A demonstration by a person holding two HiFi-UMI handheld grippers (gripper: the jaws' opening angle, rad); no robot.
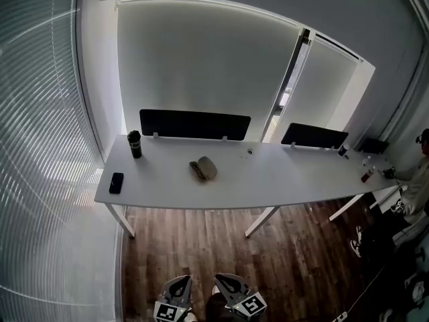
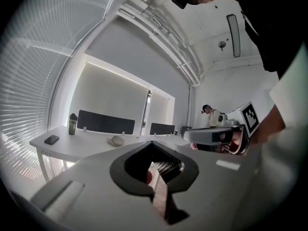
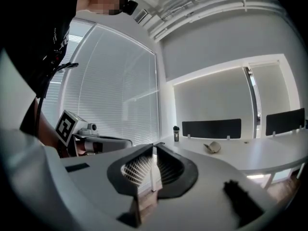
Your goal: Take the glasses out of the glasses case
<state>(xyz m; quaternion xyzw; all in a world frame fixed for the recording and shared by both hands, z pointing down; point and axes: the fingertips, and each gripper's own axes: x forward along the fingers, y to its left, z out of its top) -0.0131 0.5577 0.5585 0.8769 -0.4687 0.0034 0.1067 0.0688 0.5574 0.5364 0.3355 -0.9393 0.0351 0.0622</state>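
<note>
I held both grippers low, at 6 o'clock in the head view, over the wood floor. The left gripper had its jaws pressed together with nothing in them. The right gripper was the same, jaws together and empty. The case lay on the long white table, near its middle, at 12 o'clock from my grippers and well apart from them. It looked a bit open, but it was too small for me to see the glasses. A dark bottle stood at 10 o'clock from the case, close to the table's back edge. A black phone lay flat at 9 o'clock from the case, near the table's left end.
</note>
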